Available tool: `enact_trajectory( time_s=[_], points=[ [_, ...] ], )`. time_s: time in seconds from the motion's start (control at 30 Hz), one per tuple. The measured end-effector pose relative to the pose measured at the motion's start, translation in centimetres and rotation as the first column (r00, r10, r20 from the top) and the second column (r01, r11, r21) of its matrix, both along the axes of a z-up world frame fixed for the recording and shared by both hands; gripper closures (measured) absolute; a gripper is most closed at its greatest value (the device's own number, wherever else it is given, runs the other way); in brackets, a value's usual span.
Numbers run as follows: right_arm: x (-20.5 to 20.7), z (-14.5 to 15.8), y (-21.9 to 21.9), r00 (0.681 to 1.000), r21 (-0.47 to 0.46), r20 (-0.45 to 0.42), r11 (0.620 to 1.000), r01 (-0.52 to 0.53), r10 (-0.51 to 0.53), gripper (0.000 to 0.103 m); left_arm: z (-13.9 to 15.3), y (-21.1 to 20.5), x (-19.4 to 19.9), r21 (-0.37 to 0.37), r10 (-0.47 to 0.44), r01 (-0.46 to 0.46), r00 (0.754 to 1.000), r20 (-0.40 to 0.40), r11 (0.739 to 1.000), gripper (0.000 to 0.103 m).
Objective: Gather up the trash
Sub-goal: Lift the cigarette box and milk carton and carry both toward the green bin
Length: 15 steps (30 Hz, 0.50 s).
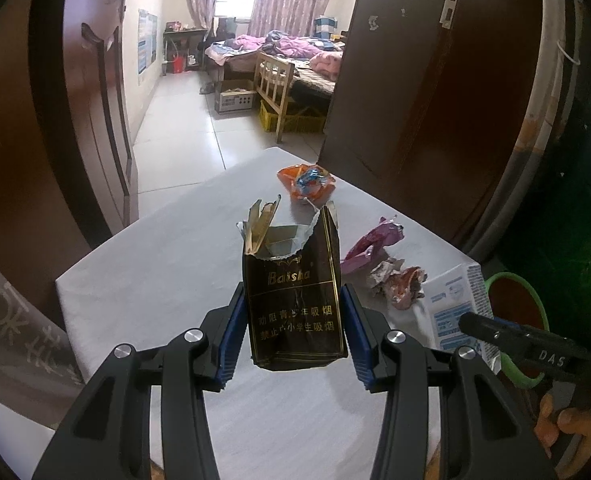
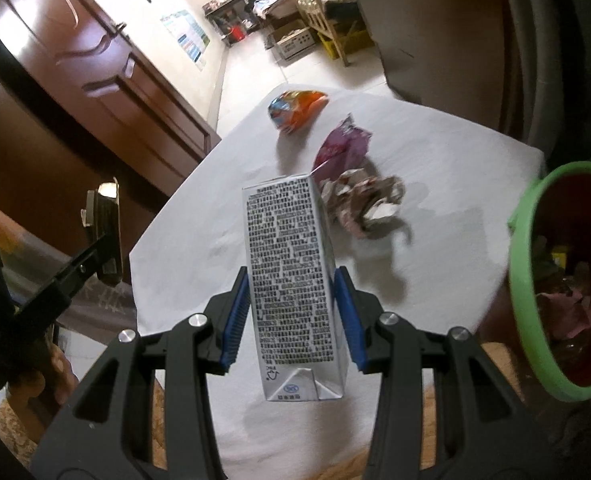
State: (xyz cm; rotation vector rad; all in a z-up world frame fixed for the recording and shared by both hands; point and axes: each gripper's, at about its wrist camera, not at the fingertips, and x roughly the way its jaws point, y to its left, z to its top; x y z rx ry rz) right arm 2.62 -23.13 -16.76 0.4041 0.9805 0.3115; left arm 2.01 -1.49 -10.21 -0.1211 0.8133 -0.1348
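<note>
My left gripper (image 1: 293, 316) is shut on a dark brown torn cigarette pack (image 1: 293, 300), held upright above the white table (image 1: 155, 272). My right gripper (image 2: 291, 304) is shut on a silver milk carton (image 2: 291, 280), held above the table; the carton also shows in the left wrist view (image 1: 459, 304). On the table lie an orange wrapper (image 2: 295, 110), a purple wrapper (image 2: 341, 146) and a crumpled paper ball (image 2: 363, 204). A bin with a green rim (image 2: 523, 264) stands at the right with trash inside.
A dark wooden door (image 1: 415, 100) stands behind the table on the right, another door (image 2: 75, 80) on the left. The doorway opens onto a tiled floor (image 1: 183, 128) and a bedroom with a bed (image 1: 295, 56).
</note>
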Motion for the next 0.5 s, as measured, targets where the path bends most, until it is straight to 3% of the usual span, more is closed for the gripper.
enact_trajectory(
  time_s=[0.5],
  points=[
    [-1.0,3.3,-6.2,0.986,0.067,0.087,0.988,0.137,-0.143,0.062,3.1,-3.4,0.8,-0.042,-0.067,0.071,0.995,0.080,0.997,0.060]
  ],
)
